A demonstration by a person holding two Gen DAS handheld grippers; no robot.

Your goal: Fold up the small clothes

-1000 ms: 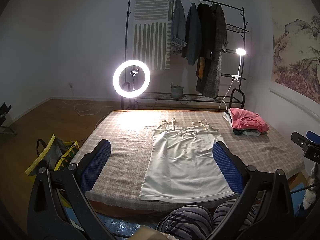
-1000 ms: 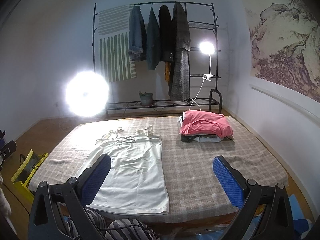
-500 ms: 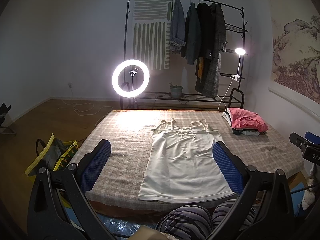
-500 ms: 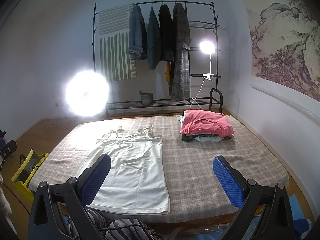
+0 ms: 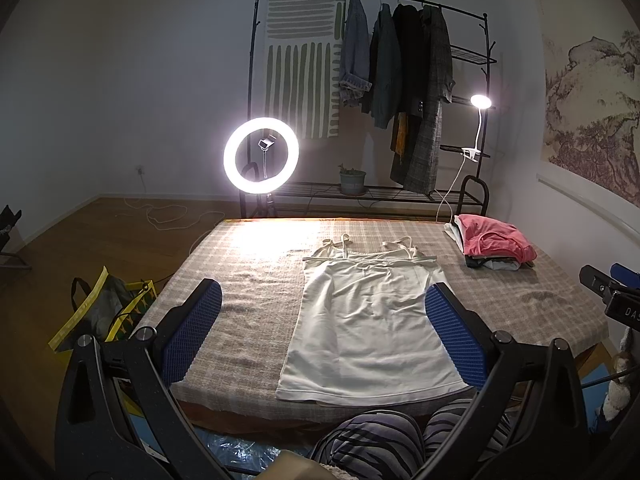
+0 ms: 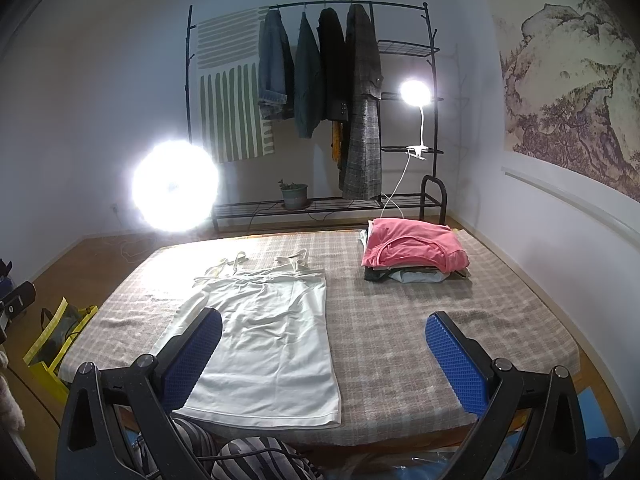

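A white strappy camisole [image 5: 368, 320] lies flat on the checked table cover, straps at the far end and hem at the near edge; it also shows in the right wrist view [image 6: 268, 332]. My left gripper [image 5: 322, 334] is open and empty, held above the near edge with the camisole between its blue pads. My right gripper [image 6: 324, 360] is open and empty, held above the near edge, its left pad over the camisole's left side. A pile of folded clothes with a pink top [image 5: 494, 246] sits at the far right [image 6: 414, 250].
The table [image 5: 248, 292] has a checked cover. A ring light [image 5: 261, 155] and a clothes rack [image 5: 400, 92] stand behind it. A yellow-edged bag [image 5: 104, 312] lies on the floor at the left. The person's striped knees [image 5: 384, 440] are at the near edge.
Both grippers have stayed open and almost still; the views have only drifted slightly. The camisole and the pile have not moved.
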